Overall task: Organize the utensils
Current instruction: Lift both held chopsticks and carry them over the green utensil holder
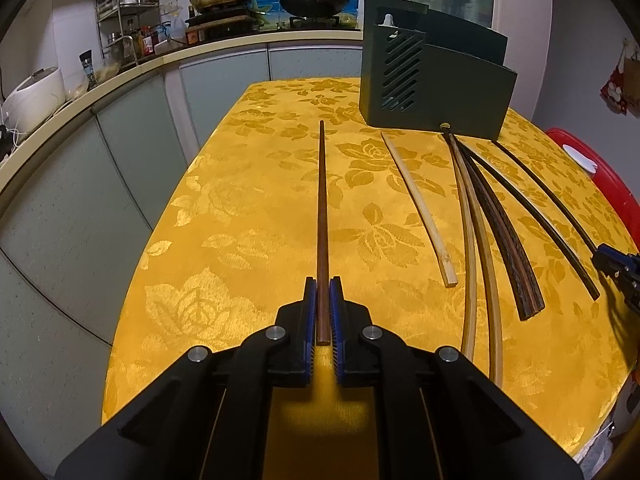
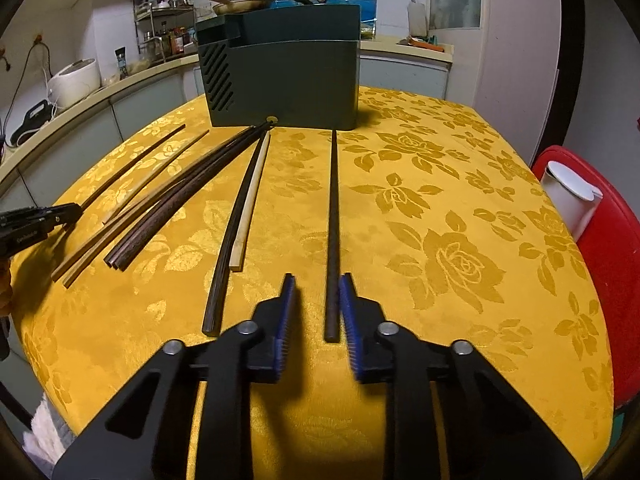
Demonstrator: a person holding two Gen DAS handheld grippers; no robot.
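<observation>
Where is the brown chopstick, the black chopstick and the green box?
brown chopstick [image 1: 322, 216], left wrist view, mid shaft.
black chopstick [image 2: 333, 216], right wrist view, mid shaft.
green utensil holder [image 2: 292, 84], right wrist view, front wall.

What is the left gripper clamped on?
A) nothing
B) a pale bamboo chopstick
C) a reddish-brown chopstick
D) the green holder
C: in the left wrist view the left gripper has its blue pads pressed on either side of the reddish-brown chopstick, which points straight ahead across the yellow cloth.
</observation>
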